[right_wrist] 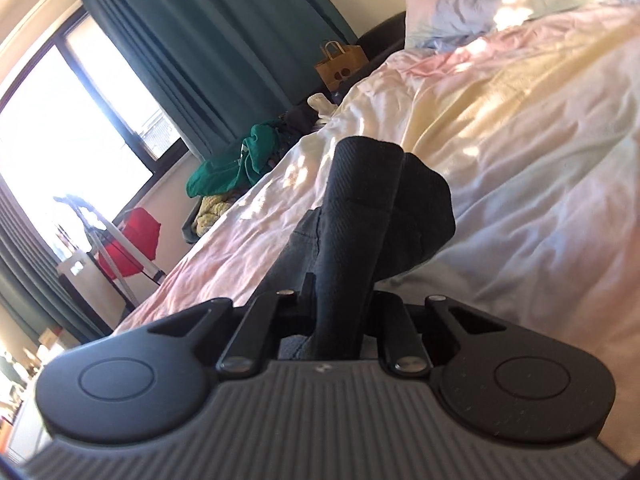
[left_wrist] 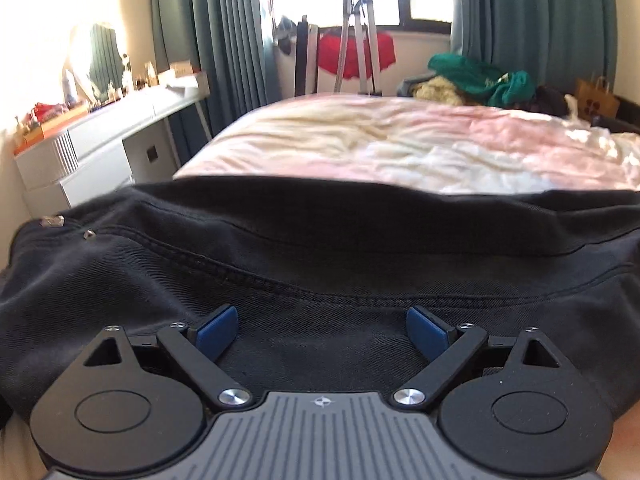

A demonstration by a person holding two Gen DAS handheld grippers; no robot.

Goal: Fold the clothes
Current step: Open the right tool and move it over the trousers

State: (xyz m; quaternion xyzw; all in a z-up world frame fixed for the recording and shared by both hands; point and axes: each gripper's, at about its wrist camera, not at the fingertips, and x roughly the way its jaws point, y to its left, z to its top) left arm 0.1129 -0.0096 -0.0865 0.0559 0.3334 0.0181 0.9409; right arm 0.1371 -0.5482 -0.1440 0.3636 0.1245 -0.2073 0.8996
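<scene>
Black garment (right_wrist: 356,248) (bunched) pinched by right gripper (right_wrist: 340,304).

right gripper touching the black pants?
Touching. The right wrist view shows the right gripper shut on a bunched fold of the black pants, which runs up from between its fingers over the bed.

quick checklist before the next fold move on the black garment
1. Right gripper shut on the black garment: ok.
2. Left gripper jaws open, blue pads apart over the cloth: ok, no grip yet.
3. Garment flat: not ok, bunched with ridges.
4. Bed cover beyond the garment bare for the fold: ok.
5. Which garment edge each gripper is at: cannot tell.
</scene>
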